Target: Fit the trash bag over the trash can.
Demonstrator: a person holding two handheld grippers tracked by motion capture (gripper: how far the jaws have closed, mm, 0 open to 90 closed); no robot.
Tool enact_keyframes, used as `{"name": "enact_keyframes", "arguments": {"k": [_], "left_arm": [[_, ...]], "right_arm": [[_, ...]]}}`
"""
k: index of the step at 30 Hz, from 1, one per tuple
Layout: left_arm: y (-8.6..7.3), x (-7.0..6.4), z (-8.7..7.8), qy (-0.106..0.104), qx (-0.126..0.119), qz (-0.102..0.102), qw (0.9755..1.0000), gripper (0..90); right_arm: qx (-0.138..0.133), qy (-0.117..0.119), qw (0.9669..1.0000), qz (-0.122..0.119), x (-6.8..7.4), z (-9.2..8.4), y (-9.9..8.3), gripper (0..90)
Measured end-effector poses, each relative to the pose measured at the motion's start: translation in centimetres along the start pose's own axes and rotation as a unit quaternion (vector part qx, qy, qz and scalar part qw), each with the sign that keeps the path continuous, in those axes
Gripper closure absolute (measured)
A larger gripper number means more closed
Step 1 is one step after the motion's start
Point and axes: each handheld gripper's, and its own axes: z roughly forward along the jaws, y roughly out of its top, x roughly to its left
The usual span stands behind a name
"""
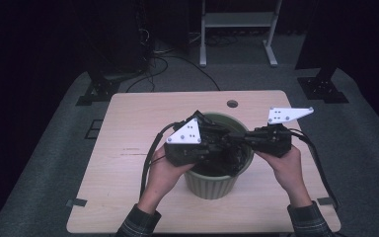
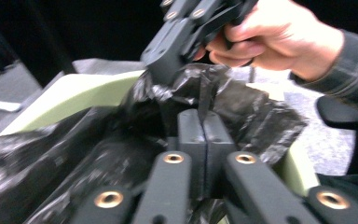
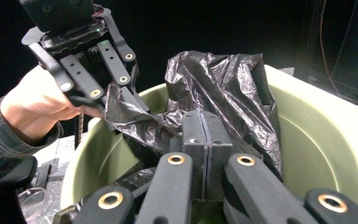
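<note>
Black plastic bag (image 3: 214,88), thin and crumpled, half inside green bin (image 1: 212,182), bunched above the rim at the middle of wooden table (image 1: 128,148). Clamped in two places: left gripper (image 2: 205,122) pressed tight on a fold of the film, right gripper (image 3: 206,123) pinched on another fold just beside it, jaws of both fully together with only the thin film between. Both pinch points close to each other, over the opening of the bin, the rest of the bag loose below and partly inside.

Risk from here, as a judgement: thin film perhaps torn if pulled apart too hard or in opposite directions at once. Also possible: only one layer caught, so the mouth not opened but only stretched. Slipping from the smooth pads likely under a fast pull. Light bin perhaps tipped or dragged across the table if the bag catches on the rim.
</note>
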Motion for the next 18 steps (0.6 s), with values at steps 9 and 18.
{"name": "enact_keyframes", "arguments": {"k": [9, 18], "left_arm": [[-0.7, 1.2, -0.6, 0.019, -0.002, -0.031, 0.9993, 89.6], [-0.9, 1.5, -0.8, 0.018, -0.006, -0.036, 0.9992, 89.6]], "right_arm": [[-0.016, -0.023, 0.9996, 0.003, 0.0, -1.6, -0.2, 67.3], [-0.032, -0.032, 0.999, 0.0, 0.1, -2.9, 0.2, 63.0]]}}
